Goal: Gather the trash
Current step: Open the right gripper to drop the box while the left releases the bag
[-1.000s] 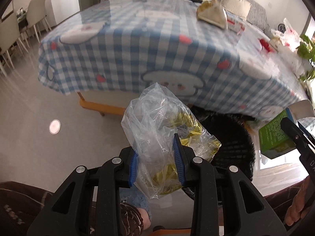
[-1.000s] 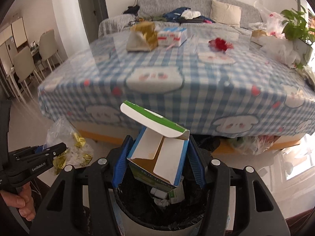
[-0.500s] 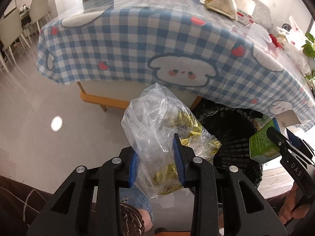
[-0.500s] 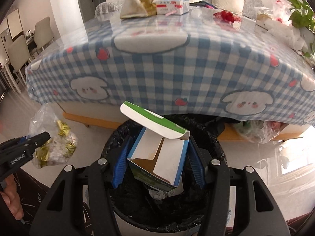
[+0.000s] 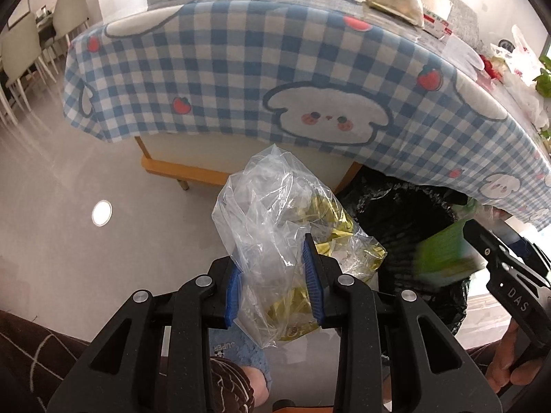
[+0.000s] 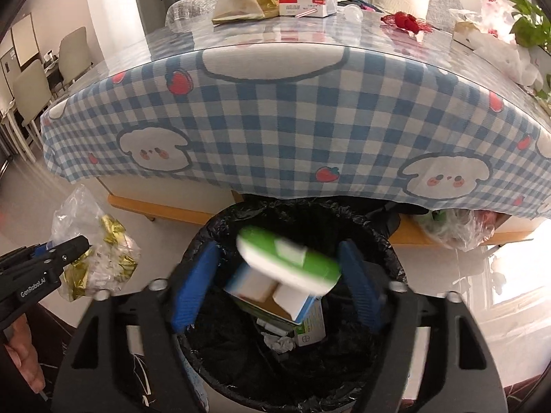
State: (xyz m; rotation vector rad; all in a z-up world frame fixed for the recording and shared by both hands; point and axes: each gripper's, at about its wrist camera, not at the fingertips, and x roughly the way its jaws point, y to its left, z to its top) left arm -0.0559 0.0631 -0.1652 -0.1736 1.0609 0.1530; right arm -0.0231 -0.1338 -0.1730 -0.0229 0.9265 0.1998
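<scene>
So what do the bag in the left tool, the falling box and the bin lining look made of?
Bag: thin clear plastic film, creased, gold foil showing through. Box: probably cardboard, glossy green print with a plain brown inside. Bin liner: thin black plastic, wrinkled and shiny.

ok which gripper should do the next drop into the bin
Left. The left gripper is shut on the clear plastic bag beside the black-lined bin. The right gripper is open, its green carton blurred over the bin.
</scene>
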